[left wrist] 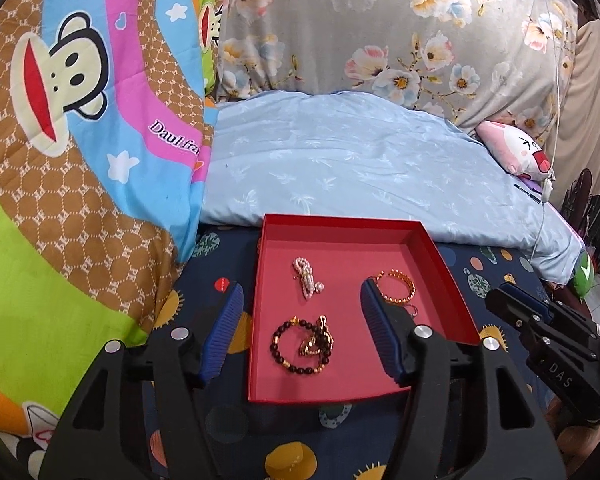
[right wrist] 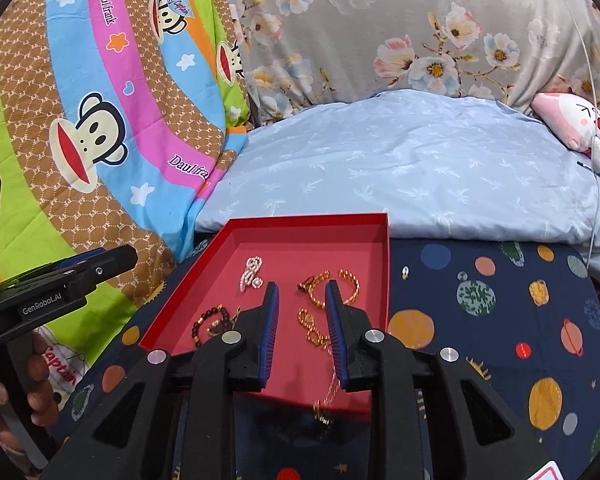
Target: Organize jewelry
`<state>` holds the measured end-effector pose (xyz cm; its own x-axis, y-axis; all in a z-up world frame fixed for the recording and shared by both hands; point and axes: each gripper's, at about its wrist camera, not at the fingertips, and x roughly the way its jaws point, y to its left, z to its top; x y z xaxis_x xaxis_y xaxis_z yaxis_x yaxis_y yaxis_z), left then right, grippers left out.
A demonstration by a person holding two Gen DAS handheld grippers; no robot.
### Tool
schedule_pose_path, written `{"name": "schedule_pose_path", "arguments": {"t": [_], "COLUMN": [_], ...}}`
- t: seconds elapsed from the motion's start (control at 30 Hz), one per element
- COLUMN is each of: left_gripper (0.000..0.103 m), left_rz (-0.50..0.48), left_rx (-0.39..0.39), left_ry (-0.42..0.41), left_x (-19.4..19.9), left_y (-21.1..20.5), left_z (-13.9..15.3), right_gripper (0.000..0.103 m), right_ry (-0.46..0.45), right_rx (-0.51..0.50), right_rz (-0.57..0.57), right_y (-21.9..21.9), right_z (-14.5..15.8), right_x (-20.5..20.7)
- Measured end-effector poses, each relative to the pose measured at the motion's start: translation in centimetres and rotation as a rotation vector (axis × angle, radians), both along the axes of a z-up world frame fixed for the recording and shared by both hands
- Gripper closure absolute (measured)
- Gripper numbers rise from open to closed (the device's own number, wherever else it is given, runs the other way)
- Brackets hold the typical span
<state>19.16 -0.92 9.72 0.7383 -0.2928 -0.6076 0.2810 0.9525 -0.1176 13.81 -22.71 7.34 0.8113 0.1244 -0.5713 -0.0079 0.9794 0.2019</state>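
Gold chain (right wrist: 327, 394) hangs over the near rim of the red tray (right wrist: 204, 256), right beneath the right gripper (right wrist: 300, 304), whose jaws stand partly apart with nothing between them. Its long axis runs toward the far rim. Farther left, the left gripper (left wrist: 300, 312) hangs spread wide above the dark bead bracelet (left wrist: 300, 346).
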Motion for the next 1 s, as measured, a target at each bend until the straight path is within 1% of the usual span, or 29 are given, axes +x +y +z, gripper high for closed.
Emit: {"name": "schedule_pose_path", "arguments": {"t": [0.1,0.13,0.17,0.27,0.33,0.4,0.47,0.6,0.67,0.8,1.0], "left_gripper": [0.041,0.034,0.03,0.03,0.03,0.03,0.03,0.03,0.03,0.03,0.031], "left_rz": [0.006,0.01,0.019,0.024,0.033,0.038,0.04,0.044,0.05,0.054,0.054], "left_rx": [0.002,0.005,0.012,0.027,0.024,0.02,0.028,0.039,0.057,0.077,0.086], "left_ry": [0.021,0.025,0.029,0.051,0.084,0.113,0.148,0.219,0.237,0.258,0.269], "left_x": [-1.1,-1.4,-2.1,-3.3,-4.2,-5.0,-5.8,-7.1,-7.6,-8.1,-8.4], "left_y": [0.7,0.9,1.3,2.2,3.0,3.5,3.9,4.2,4.1,3.9,3.6], "left_z": [-0.7,-0.9,-1.3,-2.3,-3.4,-4.5,-5.9,-8.9,-10.1,-11.6,-12.4], "right_gripper": [0.08,0.08,0.079,0.079,0.079,0.072,0.07,0.067,0.065,0.065,0.065], "right_ry": [0.009,0.014,0.023,0.042,0.059,0.076,0.102,0.151,0.178,0.234,0.256], "right_rx": [0.013,0.017,0.021,0.032,0.029,0.031,0.044,0.039,0.036,0.034,0.017], "right_rz": [-0.003,-0.003,-0.003,0.001,0.004,0.003,0.009,0.017,0.025,0.046,0.055], "right_y": [0.0,0.1,0.1,0.4,0.6,0.9,1.3,2.3,2.8,3.8,4.8], "right_z": [-0.4,-0.5,-0.8,-1.4,-2.0,-2.7,-3.7,-5.6,-6.6,-8.7,-10.0], "right_x": [-1.3,-1.8,-2.4,-4.1,-5.2,-6.4,-7.8,-9.8,-10.6,-11.4,-11.3]}}
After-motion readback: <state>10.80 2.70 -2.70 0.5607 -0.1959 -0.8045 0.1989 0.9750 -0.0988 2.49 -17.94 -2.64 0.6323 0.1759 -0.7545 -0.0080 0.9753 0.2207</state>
